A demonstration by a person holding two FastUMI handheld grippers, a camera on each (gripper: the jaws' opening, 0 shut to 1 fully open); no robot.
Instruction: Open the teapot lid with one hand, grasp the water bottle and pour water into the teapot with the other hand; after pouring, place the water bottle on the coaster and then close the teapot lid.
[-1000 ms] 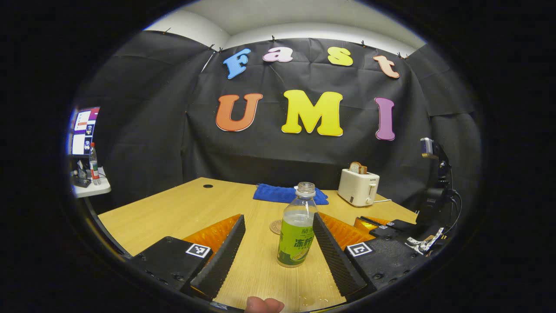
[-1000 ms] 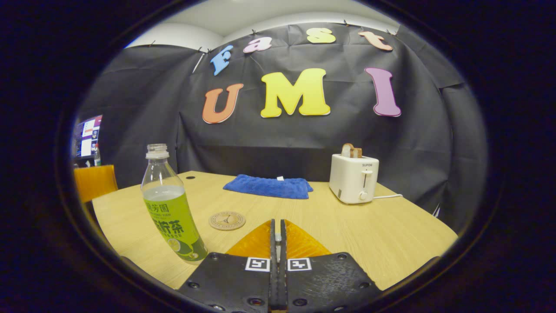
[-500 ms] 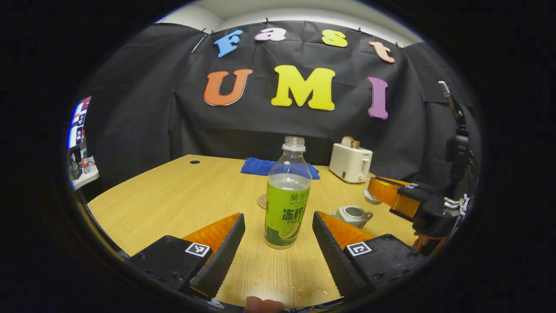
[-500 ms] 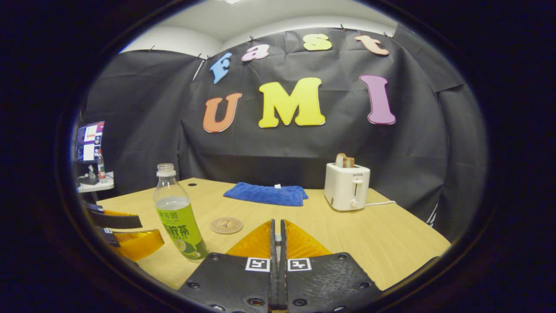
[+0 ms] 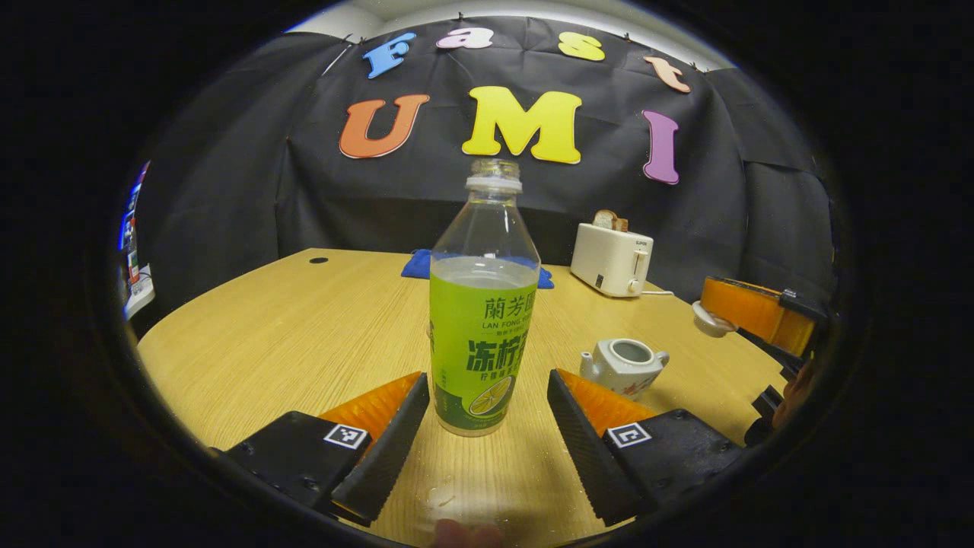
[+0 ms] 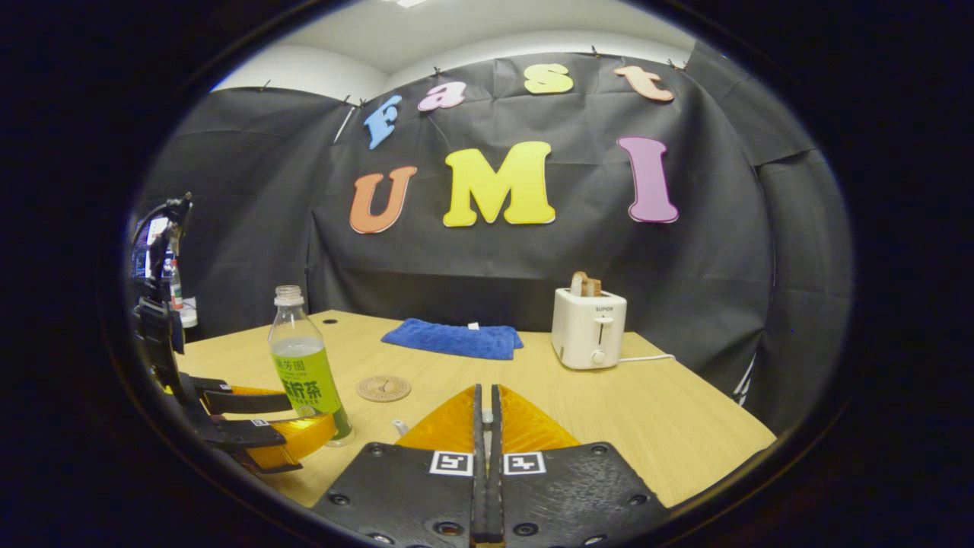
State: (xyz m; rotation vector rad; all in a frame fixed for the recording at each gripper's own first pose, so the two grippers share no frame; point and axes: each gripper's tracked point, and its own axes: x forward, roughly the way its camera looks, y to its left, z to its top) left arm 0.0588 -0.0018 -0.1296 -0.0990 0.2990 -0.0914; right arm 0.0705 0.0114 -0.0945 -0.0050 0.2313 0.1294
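Bottle (image 5: 484, 304) first: it stands upright on the tabletop (image 5: 289, 327), uncapped, part full, its long axis vertical, and it sits dead ahead between the two fingers of my left tongs (image 5: 487, 426). Those tongs are spread wide, a finger to each side of the label, with a gap on both sides; I see no contact. The base of the bottle lies at about the fingertips, so I judge the bottle is not yet deep enough between the fingers for a firm hold on its body. A short push forward and then a squeeze across the label is what the coming move turns on.

From my right gripper view the same bottle (image 6: 307, 365) shows to the left, with the left tongs (image 6: 251, 422) at its foot, so the left hand is plainly the nearer one for the pour.

Beyond the bottle, to its right in the left gripper view, the teapot (image 5: 624, 365) sits open-mouthed on the tabletop. My right tongs (image 5: 749, 316) hang above and past it, with a pale round piece at their tip that I take to be the lid (image 5: 711, 320), though the edge of the view is too warped to be sure. In their own view the right tongs (image 6: 487, 426) are pressed together; what sits between the tips I cannot make out.

The coaster (image 6: 383, 388) lies flat behind the bottle, between it and the blue cloth (image 6: 453, 339).
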